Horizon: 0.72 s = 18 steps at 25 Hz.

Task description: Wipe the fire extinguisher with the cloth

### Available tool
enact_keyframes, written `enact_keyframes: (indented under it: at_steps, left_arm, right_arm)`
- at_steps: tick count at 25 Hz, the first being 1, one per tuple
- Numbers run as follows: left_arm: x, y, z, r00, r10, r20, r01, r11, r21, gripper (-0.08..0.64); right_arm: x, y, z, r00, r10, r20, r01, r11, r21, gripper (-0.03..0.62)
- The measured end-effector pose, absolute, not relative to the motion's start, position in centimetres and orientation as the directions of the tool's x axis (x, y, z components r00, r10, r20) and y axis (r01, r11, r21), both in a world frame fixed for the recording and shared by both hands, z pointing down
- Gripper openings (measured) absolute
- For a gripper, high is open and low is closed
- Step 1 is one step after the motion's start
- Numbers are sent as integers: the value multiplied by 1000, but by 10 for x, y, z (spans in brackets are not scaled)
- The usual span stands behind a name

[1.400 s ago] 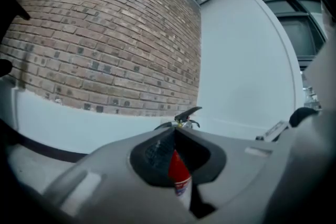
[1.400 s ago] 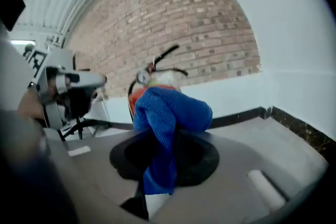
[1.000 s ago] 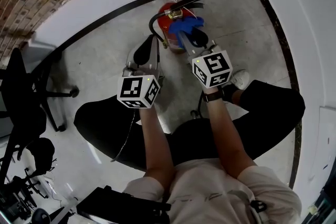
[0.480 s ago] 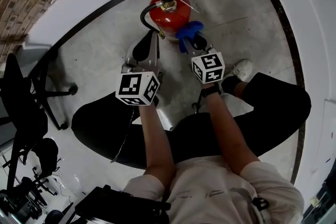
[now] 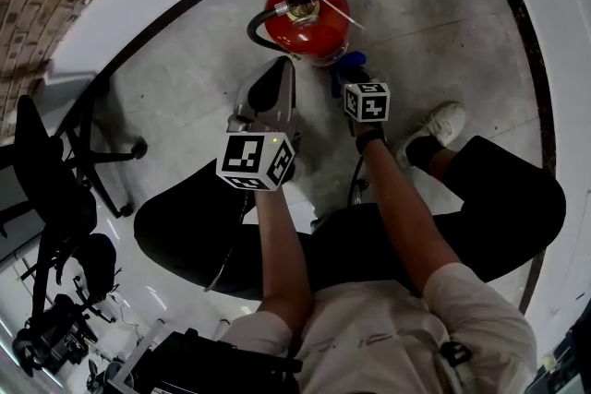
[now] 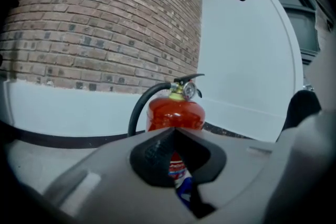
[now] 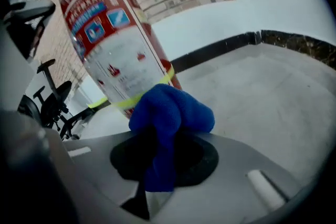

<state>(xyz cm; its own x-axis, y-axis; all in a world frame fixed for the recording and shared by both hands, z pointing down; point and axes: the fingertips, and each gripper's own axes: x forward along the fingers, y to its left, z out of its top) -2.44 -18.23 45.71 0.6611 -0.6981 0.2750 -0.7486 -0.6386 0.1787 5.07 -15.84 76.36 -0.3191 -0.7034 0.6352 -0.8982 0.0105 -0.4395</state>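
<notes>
A red fire extinguisher [image 5: 309, 23] with a black hose and handle stands on the grey floor by the white wall. In the left gripper view the extinguisher [image 6: 176, 113] rises upright just beyond the jaws. My right gripper [image 5: 343, 74] is shut on a blue cloth [image 5: 343, 67], low against the extinguisher's near side. In the right gripper view the cloth [image 7: 168, 113] bunches at the jaws and presses on the labelled red cylinder [image 7: 118, 39] near its yellow band. My left gripper [image 5: 275, 78] hangs shut and holds nothing, just left of the extinguisher's base.
A black office chair [image 5: 69, 171] stands at the left. The white wall with a black skirting strip [image 5: 185, 9] curves behind the extinguisher. The person's white shoe [image 5: 439, 125] and dark trousers lie right of the right gripper.
The right gripper with the cloth has slid down the extinguisher's side towards its base. The left gripper has shifted a little right, closer to the extinguisher.
</notes>
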Motion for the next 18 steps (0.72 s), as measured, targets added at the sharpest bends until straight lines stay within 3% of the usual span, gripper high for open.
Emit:
enact_keyframes:
  at_steps: [5, 9, 14, 18]
  left_arm:
    - [-20, -186, 467, 655, -691, 307, -751, -639, 163, 2]
    - [-19, -190, 453, 673, -683, 284, -734, -664, 143, 2]
    - [-25, -187, 419, 711, -672, 210, -701, -703, 124, 2]
    - [-28, -177, 394, 731, -664, 158, -681, -725, 104, 2]
  right_arm:
    - [36, -151, 838, -370, -534, 760, -893, -22, -450, 77]
    - [40, -148, 842, -384, -448, 807, -905, 9, -426, 81]
    - [71, -159, 724, -333, -655, 678, -914, 48, -402, 80]
    - [102, -166, 580, -229, -862, 452, -935, 65, -349, 81]
